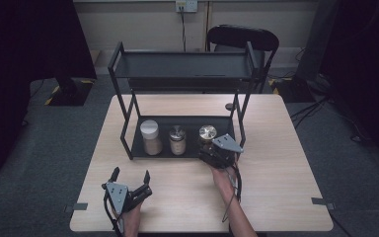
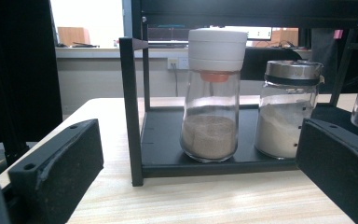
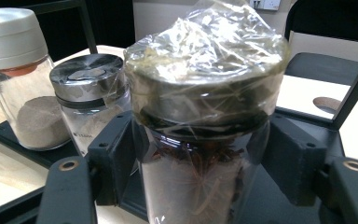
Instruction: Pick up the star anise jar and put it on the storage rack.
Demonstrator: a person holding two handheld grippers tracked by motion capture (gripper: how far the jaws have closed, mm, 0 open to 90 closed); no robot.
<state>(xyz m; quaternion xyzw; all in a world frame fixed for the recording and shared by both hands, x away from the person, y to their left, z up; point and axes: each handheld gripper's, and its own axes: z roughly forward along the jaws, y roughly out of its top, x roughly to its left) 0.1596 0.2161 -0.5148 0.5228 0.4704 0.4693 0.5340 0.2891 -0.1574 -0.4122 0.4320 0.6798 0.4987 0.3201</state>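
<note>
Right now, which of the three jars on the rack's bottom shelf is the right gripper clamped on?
The right gripper holds the plastic-wrapped jar with dark contents, rightmost in the high view. The white-capped jar and steel-lidded jar stand free.

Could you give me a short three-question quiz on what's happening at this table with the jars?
1. True or false: the right tool is shut on the plastic-wrapped glass jar.
2. How many jars stand on the black metal rack's lower shelf?
3. Which jar is leftmost in the high view: A) white-capped glass jar, B) steel-capped glass jar?

Key: 1 true; 2 three; 3 A.
</note>
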